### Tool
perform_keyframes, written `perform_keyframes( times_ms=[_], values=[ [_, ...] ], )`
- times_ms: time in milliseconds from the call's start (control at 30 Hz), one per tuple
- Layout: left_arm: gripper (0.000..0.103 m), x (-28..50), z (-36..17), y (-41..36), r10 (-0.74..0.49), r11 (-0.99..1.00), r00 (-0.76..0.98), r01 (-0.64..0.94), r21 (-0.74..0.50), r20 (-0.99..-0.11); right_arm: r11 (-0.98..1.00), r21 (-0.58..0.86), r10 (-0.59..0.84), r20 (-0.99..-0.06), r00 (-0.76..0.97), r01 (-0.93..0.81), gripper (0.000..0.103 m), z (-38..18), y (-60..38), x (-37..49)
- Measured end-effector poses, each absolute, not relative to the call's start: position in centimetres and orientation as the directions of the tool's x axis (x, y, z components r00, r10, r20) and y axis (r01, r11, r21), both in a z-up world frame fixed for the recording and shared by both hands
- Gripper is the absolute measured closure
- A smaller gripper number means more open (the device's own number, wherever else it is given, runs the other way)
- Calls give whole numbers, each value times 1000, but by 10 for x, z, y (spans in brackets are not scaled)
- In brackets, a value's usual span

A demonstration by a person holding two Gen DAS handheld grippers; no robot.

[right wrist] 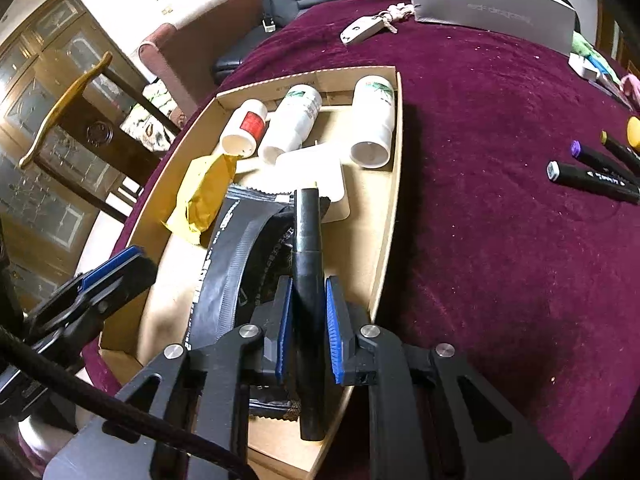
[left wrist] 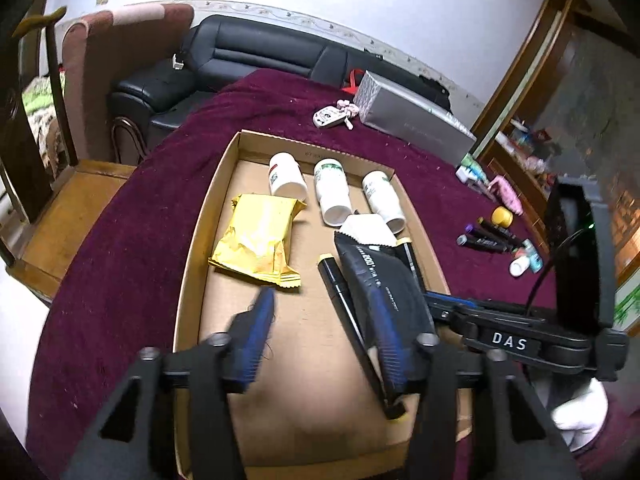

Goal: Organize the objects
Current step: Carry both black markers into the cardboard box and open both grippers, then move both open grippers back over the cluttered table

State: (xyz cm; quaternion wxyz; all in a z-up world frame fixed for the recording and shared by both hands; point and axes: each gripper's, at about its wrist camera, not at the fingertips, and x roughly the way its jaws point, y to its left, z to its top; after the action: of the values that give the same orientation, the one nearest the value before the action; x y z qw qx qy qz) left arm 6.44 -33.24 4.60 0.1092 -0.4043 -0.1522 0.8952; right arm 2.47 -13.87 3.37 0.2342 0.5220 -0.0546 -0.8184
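Cardboard, a shallow brown tray [right wrist: 390,216], is sitting on the burgundy-clothed table [right wrist: 500,248], and inside it the right tongs [right wrist: 306,330] are pinching a black marker pen [right wrist: 307,264] that is lying over a black foil packet [right wrist: 224,264]. The left tongs [left wrist: 320,332] are hovering open and empty above the tray floor, beside a yellow snack bag [left wrist: 256,240]. Three white bottles [right wrist: 292,124] are lying at the tray's far wall. More markers [right wrist: 592,176] are waiting outside the tray (still unsorted). The risk, I judge: released on the slippery packet, the pen may roll or slide askew.
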Motion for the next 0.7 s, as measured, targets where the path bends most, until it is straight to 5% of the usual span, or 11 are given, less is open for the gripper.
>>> perform_keyframes(
  times_ms=[100,200,700],
  values=[
    [51,68,46,-341,372,-896,-651,-64,-440,-662,-882,337,-448,-815,-368,328,78,40,-136,27],
    [47,71,47,-348,414,-859,-658,-52,-510,-629,-882,338,-455,-791,-408,328,57,52,-130,30],
    [35,76,72,-314,649,-670,-622,-196,-716,-438,-905,363,-425,-759,-493,221,54,64,-51,30]
  ],
)
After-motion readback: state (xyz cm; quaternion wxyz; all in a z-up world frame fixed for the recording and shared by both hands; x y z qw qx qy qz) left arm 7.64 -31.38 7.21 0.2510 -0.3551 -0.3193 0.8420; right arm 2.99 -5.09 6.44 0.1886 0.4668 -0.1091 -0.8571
